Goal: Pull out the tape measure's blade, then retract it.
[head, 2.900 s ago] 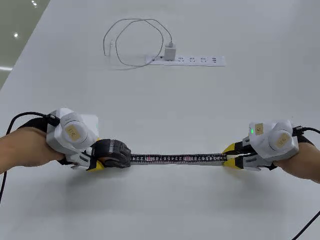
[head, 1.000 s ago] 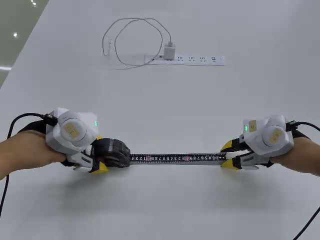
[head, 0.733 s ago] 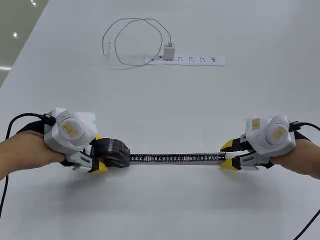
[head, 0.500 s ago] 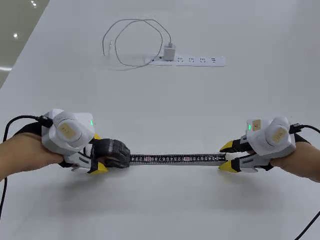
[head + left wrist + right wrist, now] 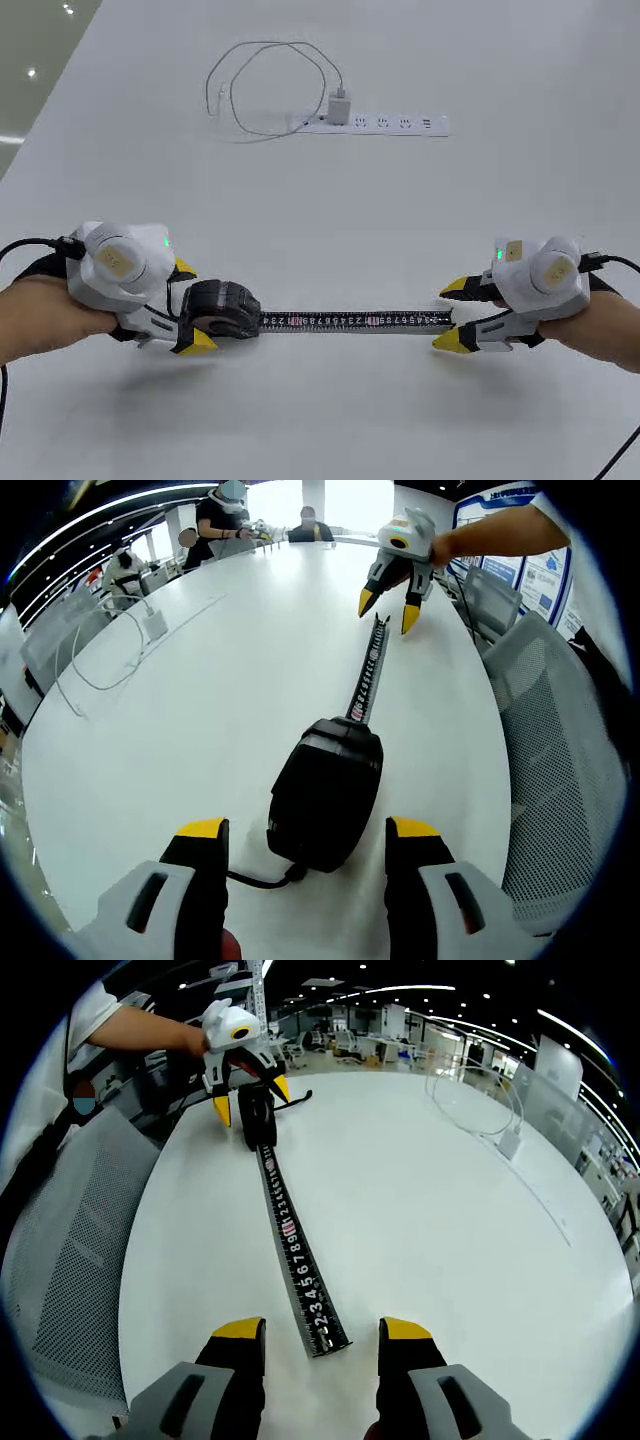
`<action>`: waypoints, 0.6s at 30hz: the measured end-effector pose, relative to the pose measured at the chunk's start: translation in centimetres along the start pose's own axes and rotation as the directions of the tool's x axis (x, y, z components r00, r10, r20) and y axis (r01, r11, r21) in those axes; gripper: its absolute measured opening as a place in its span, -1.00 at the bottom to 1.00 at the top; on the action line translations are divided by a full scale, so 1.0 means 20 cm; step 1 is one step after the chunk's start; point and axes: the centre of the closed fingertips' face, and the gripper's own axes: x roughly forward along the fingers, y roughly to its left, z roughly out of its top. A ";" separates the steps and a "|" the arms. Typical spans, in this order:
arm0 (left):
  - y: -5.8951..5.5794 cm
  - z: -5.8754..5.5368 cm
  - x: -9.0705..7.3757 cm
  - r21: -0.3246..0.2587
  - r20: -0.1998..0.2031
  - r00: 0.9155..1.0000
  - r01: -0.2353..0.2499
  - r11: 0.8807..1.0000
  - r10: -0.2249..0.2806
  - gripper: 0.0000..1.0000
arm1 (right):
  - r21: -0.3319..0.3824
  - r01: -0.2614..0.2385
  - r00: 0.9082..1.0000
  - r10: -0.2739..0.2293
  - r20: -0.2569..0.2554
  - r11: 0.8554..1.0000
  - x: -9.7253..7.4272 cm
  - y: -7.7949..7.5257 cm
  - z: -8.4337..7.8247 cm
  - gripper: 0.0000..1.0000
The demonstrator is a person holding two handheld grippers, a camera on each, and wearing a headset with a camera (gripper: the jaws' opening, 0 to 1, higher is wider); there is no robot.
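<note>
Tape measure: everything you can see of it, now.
The tape measure has a chunky black case lying on the white table, between the open left gripper's fingers, not clamped. Its dark blade, white numerals with red marks, lies extended flat; its end sits untouched between the open right gripper's fingers. A black cord trails from the case.

Table top (image 5: 400, 230): white, smooth, low sheen.
Tape measure case (image 5: 222, 308): black, matt, moulded plastic or rubber; cannot tell which.
Blade (image 5: 350, 320): thin strip, looks like metal; dark printed face, slight gloss.
Left gripper (image 5: 192, 305), right gripper (image 5: 451, 314): smooth white plastic shells; jaw tips yellow, matt.
Power strip (image 5: 372, 122): white plastic, smooth.
Chair (image 5: 560, 740): grey woven mesh, rough.
</note>
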 end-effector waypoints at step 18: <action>-0.02 0.01 -0.04 -0.064 0.055 0.998 -0.018 0.998 0.021 0.38 | 0.037 0.023 0.999 -0.024 0.030 0.999 -0.03 0.03 0.02 0.03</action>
